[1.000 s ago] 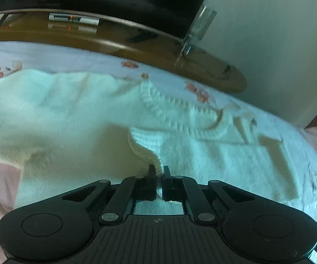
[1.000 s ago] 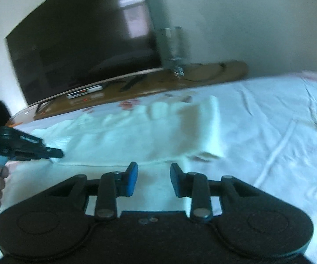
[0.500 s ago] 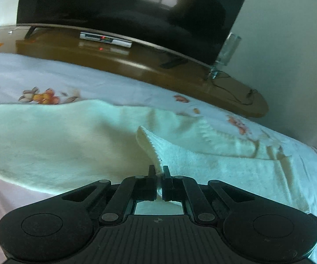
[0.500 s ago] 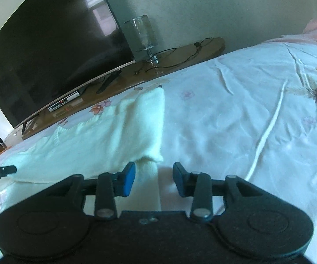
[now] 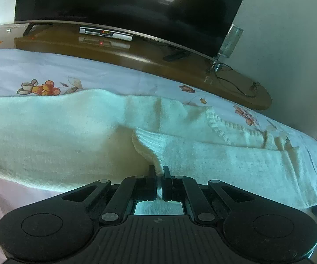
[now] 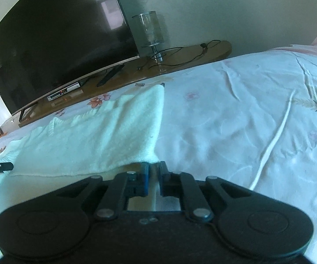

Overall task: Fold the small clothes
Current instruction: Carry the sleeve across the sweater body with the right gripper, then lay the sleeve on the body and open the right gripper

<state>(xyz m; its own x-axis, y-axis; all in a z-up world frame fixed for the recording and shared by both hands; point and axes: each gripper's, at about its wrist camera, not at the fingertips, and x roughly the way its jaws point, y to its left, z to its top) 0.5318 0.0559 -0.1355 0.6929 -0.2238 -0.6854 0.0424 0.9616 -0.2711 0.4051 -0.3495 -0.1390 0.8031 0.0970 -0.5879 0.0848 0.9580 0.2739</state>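
Floral bedsheet [image 6: 235,118] (rumpled): both grippers pinch the sweater [image 5: 70,132].

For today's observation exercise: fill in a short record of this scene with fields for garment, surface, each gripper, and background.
garment: cream knit sweater, lying spread out
surface: floral bedsheet
left gripper: fingers shut on a sweater edge
right gripper: fingers closed on the sweater's corner
background: dark TV on a wooden stand, clear glass beside it

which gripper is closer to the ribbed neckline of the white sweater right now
Left. The left gripper pinches sweater fabric just below the ribbed neckline. The right gripper grips the sweater's far corner, with the neckline well off to its left.
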